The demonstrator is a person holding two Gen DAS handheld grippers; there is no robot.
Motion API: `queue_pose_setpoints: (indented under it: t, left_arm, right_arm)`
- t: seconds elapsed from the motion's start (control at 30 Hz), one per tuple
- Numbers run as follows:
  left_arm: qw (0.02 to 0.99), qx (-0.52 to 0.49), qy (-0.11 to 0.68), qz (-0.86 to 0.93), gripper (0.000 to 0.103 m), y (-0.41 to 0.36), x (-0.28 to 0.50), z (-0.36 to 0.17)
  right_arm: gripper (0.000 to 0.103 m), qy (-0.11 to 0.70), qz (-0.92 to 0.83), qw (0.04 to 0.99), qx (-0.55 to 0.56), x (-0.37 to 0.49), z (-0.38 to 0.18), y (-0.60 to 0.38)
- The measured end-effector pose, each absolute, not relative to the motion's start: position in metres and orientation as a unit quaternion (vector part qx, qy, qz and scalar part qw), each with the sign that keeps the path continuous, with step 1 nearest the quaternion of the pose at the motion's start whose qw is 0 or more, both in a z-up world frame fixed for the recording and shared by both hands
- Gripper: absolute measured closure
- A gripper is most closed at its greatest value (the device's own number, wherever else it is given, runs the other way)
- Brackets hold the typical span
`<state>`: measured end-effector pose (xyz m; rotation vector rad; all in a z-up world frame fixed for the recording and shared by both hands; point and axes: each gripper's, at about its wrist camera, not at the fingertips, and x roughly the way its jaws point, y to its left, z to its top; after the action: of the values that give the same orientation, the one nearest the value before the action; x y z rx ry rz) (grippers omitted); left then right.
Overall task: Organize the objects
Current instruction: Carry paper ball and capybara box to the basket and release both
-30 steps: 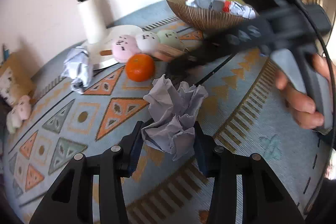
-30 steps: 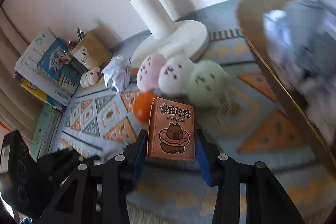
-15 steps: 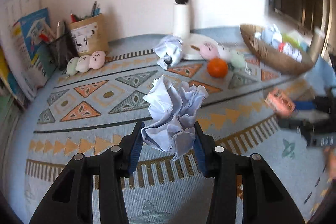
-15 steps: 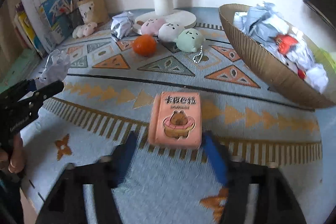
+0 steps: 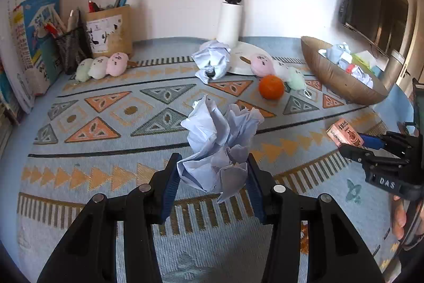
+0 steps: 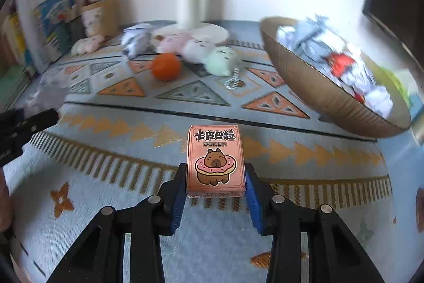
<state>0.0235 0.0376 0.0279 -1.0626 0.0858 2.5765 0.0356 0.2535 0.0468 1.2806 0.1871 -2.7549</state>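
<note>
The left gripper (image 5: 212, 183) grips a crumpled paper ball (image 5: 220, 147) above the mat's near edge, jaws easing open. The right gripper (image 6: 215, 192) is closing on a pink card box (image 6: 215, 158). Next, each needs carrying to its place, probably the paper to the bowl (image 5: 334, 76).

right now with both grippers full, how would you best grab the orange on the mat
Grip the orange across its round middle, coming from the open mat side in front. Three plush toys crowd close behind it, and its ball shape would roll off a pinch placed high.
</note>
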Motion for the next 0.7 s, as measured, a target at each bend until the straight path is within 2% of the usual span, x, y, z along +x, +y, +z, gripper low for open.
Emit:
queue_pose_setpoints:
  t: [0.2, 0.37, 0.47, 0.6, 0.7]
  left_arm:
    - [0.176, -0.374, 0.043, 0.909, 0.058, 0.042, 0.026, 0.027]
    - [0.184, -0.386, 0.044, 0.903, 0.060, 0.051, 0.025, 0.030]
    - [0.218, -0.378, 0.029, 0.900, 0.060, 0.069, 0.024, 0.050]
    - [0.266, -0.348, 0.040, 0.898, 0.060, 0.124, 0.008, 0.090]
    - [0.300, -0.338, 0.033, 0.891, 0.060, 0.169, -0.013, 0.108]
  right_arm:
    - [0.063, 0.086, -0.912, 0.068, 0.395, 0.049, 0.051, 0.243]
    - [0.063, 0.066, -0.915, 0.066, 0.391, 0.054, 0.055, 0.250]
    - [0.063, 0.037, -0.916, 0.091, 0.389, 0.065, 0.063, 0.259]
    - [0.063, -0.012, -0.932, 0.086, 0.352, 0.071, 0.105, 0.295]
    - [0.063, -0.035, -0.947, 0.042, 0.315, 0.066, 0.142, 0.334]
